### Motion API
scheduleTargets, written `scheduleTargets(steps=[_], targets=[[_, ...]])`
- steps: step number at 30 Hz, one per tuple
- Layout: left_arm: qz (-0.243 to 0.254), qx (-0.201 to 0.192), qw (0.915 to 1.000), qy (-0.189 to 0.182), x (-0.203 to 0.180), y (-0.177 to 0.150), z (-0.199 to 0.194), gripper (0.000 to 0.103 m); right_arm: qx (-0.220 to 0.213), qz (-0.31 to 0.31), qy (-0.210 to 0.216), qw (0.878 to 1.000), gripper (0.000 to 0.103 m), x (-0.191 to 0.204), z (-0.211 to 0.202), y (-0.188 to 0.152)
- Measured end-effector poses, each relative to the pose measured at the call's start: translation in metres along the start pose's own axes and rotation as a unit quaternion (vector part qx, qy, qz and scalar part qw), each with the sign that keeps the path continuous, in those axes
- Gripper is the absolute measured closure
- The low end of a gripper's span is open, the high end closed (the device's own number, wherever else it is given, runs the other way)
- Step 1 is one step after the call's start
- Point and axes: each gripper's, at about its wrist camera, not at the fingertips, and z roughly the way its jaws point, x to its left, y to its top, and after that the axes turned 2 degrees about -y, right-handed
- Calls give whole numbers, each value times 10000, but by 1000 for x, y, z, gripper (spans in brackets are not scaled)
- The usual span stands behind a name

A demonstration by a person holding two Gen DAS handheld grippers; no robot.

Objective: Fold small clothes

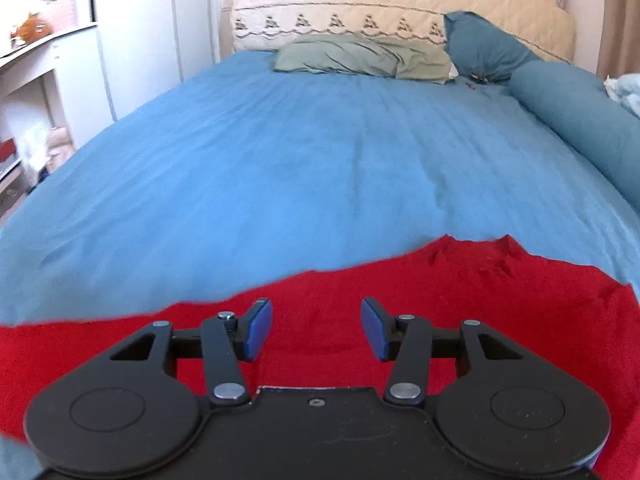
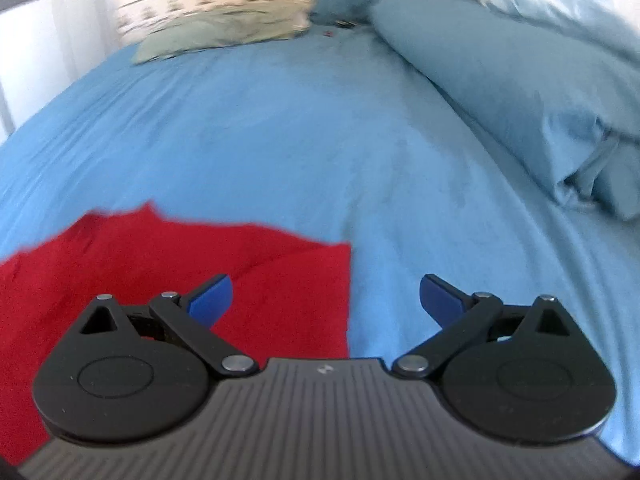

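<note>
Here both tools (image 1: pixel 316 329) (image 2: pixel 325 300) gape, empty.

1. Your red garment (image 1: pixel 400 300) is matt cloth with a soft, slightly fuzzy surface.
2. The bed sheet (image 1: pixel 280 160) under it is smooth blue cloth, faintly creased.
3. Your left gripper (image 1: pixel 316 328) looks like matt black plastic with shiny metal pivot pins; its pads (image 1: pixel 258 330) are smooth blue.
4. Your right gripper (image 2: pixel 325 298) has a ribbed grey top, the same matt black links and blue pads (image 2: pixel 212 300).
5. The headboard (image 1: pixel 400 0) is quilted cream cloth.
</note>
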Motion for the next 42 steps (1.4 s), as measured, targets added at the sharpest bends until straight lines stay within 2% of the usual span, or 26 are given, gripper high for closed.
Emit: scheduleTargets(steps=[3,6,7,9,13,17,19,22,25,26,28,30,31,33,35,38,42], targets=[[87,199,9997,101,-3,-7,25,51,149,113,-196,9996,0,-5,35,6],[296,575,9970,417,-1,-24,42,63,271,-164,-369,9988,0,-5,57,5],[331,721,9954,529,1,-30,47,61,331,-236,-503,9979,0,-8,66,5],[312,621,9961,550,7,-39,44,57,405,-233,-815,9956,0,-19,77,3],[358,673,9950,645,5,-38,45,55,418,94,-747,9963,0,-39,82,1],[20,672,9949,754,3,-25,35,56,392,63,-770,9962,0,-38,70,3],[58,462,9962,736,0,-23,15,56,169,43,-487,9987,0,-37,48,3],[145,403,9980,474,-11,-27,-6,55,26,-384,-74,9992,0,-18,9,-10],[201,625,9977,169,-20,-44,-10,55,41,-849,113,9963,0,0,-11,-34],[226,715,9971,146,-22,-49,-8,55,107,-973,44,9952,0,3,-12,-42],[161,961,9951,143,-21,-63,0,54,338,-1055,-364,9932,0,-2,-6,-59],[85,826,9965,84,-17,-70,-1,54,468,-814,-747,9928,0,-19,2,-70],[88,823,9965,81,-16,-71,-1,54,465,-602,-781,9940,0,-31,3,-74],[103,816,9966,89,-16,-71,0,54,495,-261,-709,9959,0,-46,2,-78],[92,818,9965,104,-17,-69,-1,54,483,-170,-673,9964,0,-48,0,-79],[-140,826,9964,107,-11,-62,-15,53,414,-303,-637,9967,0,-35,-11,-70],[-433,656,9968,158,8,-47,-50,53,4,-764,-322,9966,0,-7,-47,-42]])
